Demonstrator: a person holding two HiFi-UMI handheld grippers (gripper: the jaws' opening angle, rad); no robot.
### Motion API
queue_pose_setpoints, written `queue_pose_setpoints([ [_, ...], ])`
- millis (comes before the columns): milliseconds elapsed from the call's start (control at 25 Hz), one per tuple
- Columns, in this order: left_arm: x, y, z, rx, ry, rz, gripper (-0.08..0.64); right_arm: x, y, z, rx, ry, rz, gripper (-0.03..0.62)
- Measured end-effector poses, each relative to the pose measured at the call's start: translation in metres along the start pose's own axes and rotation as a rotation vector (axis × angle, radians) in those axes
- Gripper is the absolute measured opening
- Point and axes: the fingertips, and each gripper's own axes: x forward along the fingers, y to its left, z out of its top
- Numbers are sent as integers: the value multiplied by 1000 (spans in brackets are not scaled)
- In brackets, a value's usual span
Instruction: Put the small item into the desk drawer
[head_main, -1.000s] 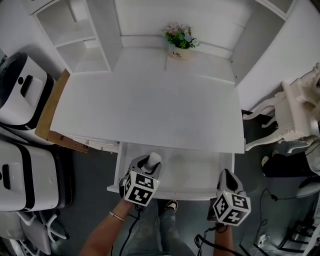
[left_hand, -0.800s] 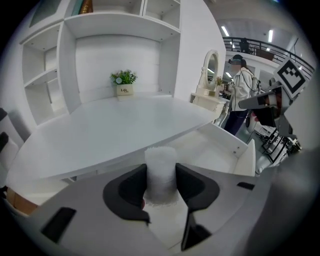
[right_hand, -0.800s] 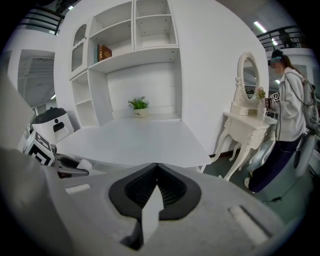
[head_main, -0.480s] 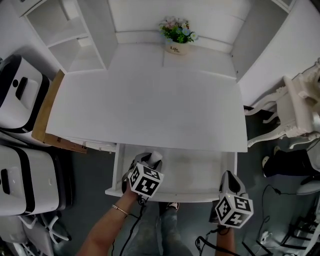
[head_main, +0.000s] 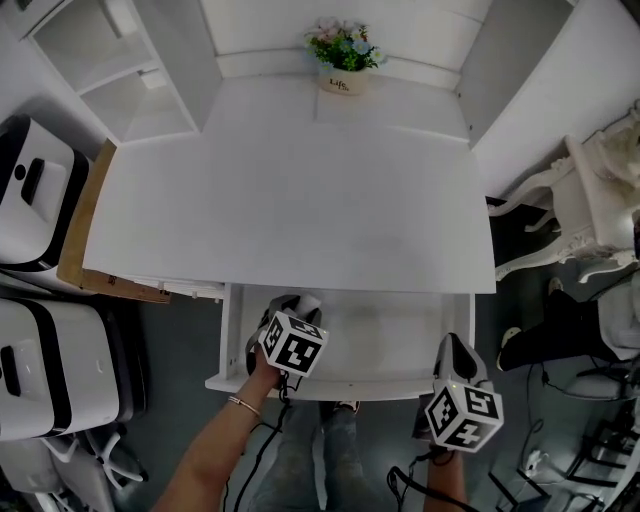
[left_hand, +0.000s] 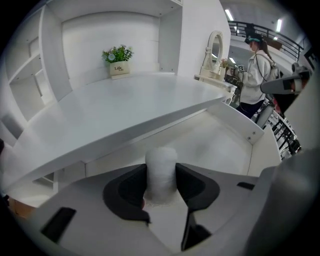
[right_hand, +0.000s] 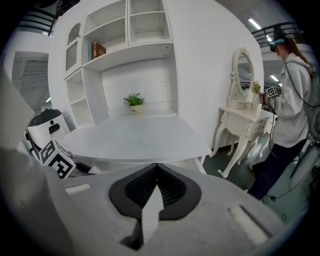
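Note:
The small item (left_hand: 161, 167) is a white, rough-surfaced cylinder. My left gripper (left_hand: 161, 176) is shut on it, with the dark pads pressed against both of its sides. In the head view that gripper (head_main: 292, 304) reaches into the left part of the open white desk drawer (head_main: 390, 338), close under the desk top's front edge (head_main: 300, 285). The drawer floor (left_hand: 215, 145) shows bare beyond the item. My right gripper (head_main: 452, 350) hovers at the drawer's front right corner, outside its front panel. Its jaws (right_hand: 157, 175) are shut, with nothing between them.
A potted plant (head_main: 342, 48) stands at the back of the white desk top (head_main: 300, 190). Shelves (head_main: 110, 60) rise at the back left. White-and-black appliances (head_main: 40, 190) and a brown board (head_main: 85, 235) lie left. A white ornate table (head_main: 590, 210) and a person (left_hand: 255, 75) are right.
My left gripper has pushed the white item a little further into the drawer, toward the desk edge. The right gripper has stayed near the drawer's front right corner.

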Motion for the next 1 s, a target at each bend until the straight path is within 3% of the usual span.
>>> queue_pose_setpoints([
  [200, 14, 10, -3, -29, 7, 25, 166, 2, 0, -8, 8, 11, 0, 5],
  [520, 33, 15, 0, -6, 0, 57, 166, 3, -4, -19, 18, 32, -13, 5],
  [1000, 46, 20, -2, -55, -14, 33, 173, 7, -5, -24, 24, 43, -17, 5],
])
